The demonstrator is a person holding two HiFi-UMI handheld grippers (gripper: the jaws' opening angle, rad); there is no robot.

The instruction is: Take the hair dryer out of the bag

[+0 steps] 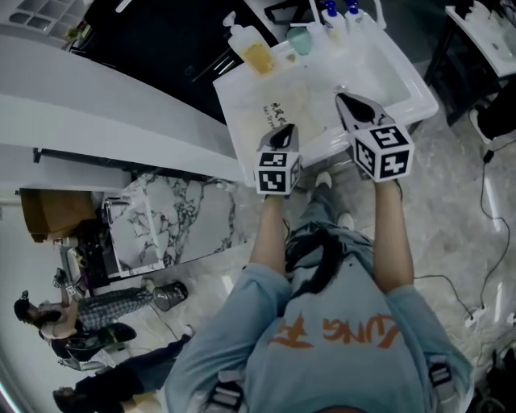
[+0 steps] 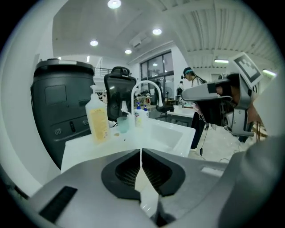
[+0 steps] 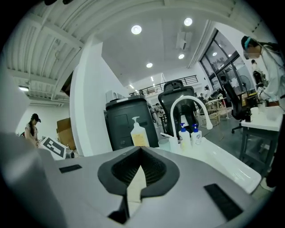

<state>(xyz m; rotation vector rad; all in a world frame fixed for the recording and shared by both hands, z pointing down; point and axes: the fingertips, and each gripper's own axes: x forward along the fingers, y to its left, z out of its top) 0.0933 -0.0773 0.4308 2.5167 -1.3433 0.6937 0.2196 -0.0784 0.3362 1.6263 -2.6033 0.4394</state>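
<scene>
1. Your left gripper [image 1: 287, 129] [image 2: 141, 153] has its jaws closed pad to pad, with nothing between them.
2. Same deal on your right gripper [image 1: 345, 102] [image 3: 140, 155]: jaws pressed together and empty.
3. From the head view, both sets of jaws hang over the near edge of the white sink [image 1: 407, 79] [image 2: 171, 133]. The right pair sits a bit further in than the left.
4. Ahead and left of the left jaws there's a yellow soap bottle [image 1: 251, 46] [image 2: 99, 118] [image 3: 139, 133] standing upright on the sink's flat ledge. A pale teal cup [image 1: 299, 39] [image 2: 123, 124] stands just beside it.
5. Past the right jaws and slightly right, you've got the curved faucet [image 3: 189, 101] [image 2: 149, 87], with two blue-capped pump bottles [image 3: 189, 133] [image 1: 339, 11] at its foot.
6. A big dark bin [image 2: 62, 104] [image 3: 127, 120] stands behind the soap bottle, beyond both pairs of jaws.
7. Hair dryer and bag: I can't find either one in any of the three views, so I can't place them relative to your jaws.
</scene>
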